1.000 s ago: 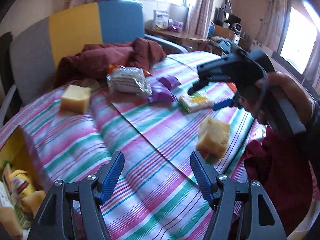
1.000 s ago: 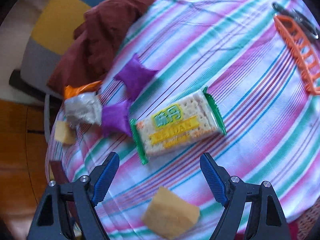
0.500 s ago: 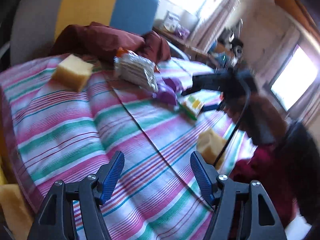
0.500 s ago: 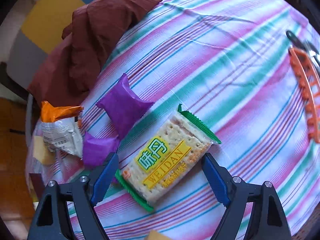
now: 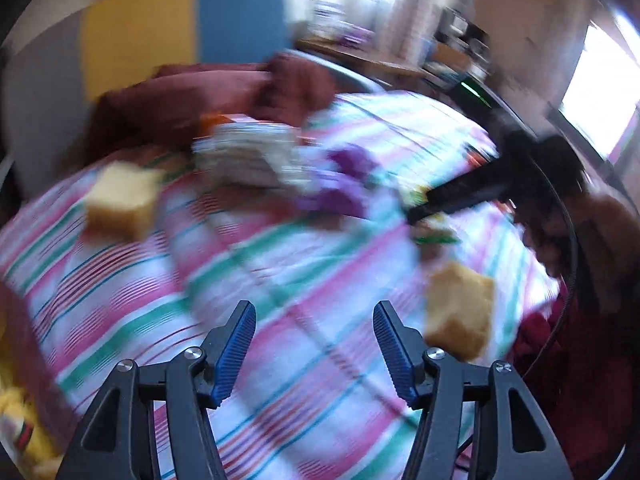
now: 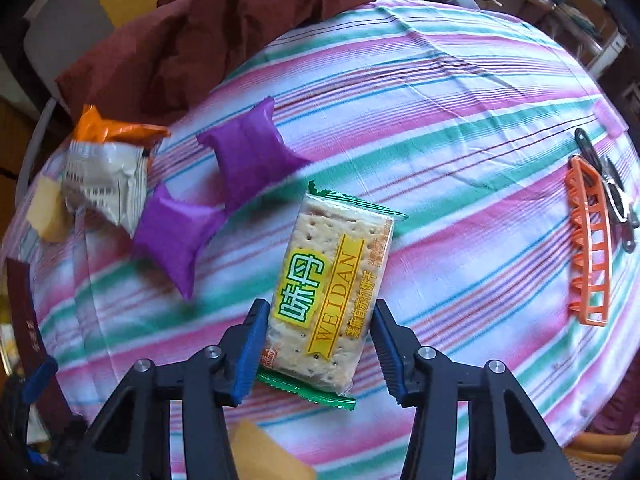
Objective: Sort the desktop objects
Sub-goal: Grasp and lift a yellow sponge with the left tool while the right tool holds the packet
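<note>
In the right wrist view a clear cracker packet (image 6: pixel 332 288) with green ends and a yellow label lies on the striped tablecloth (image 6: pixel 460 152). My right gripper (image 6: pixel 316 340) is open, its blue fingers either side of the packet's near end, close to its edges. Two purple packets (image 6: pixel 248 156) (image 6: pixel 176 236) and a white and orange snack bag (image 6: pixel 108 172) lie to the left. My left gripper (image 5: pixel 314 352) is open and empty above the cloth. The blurred left wrist view shows two yellow sponges (image 5: pixel 122 202) (image 5: pixel 460 314) and the right gripper (image 5: pixel 464 196) at the right.
An orange hair clip (image 6: pixel 590 240) and a metal tool (image 6: pixel 612 196) lie at the right edge. A maroon cloth (image 6: pixel 224 28) is heaped at the back on a chair. A yellow box (image 5: pixel 16 420) of items sits at the left. A sponge (image 6: pixel 264 456) lies below the right gripper.
My right gripper has moved forward and down so the cracker packet now lies between its fingers. The left gripper has swung, blurring its view; it stays open.
</note>
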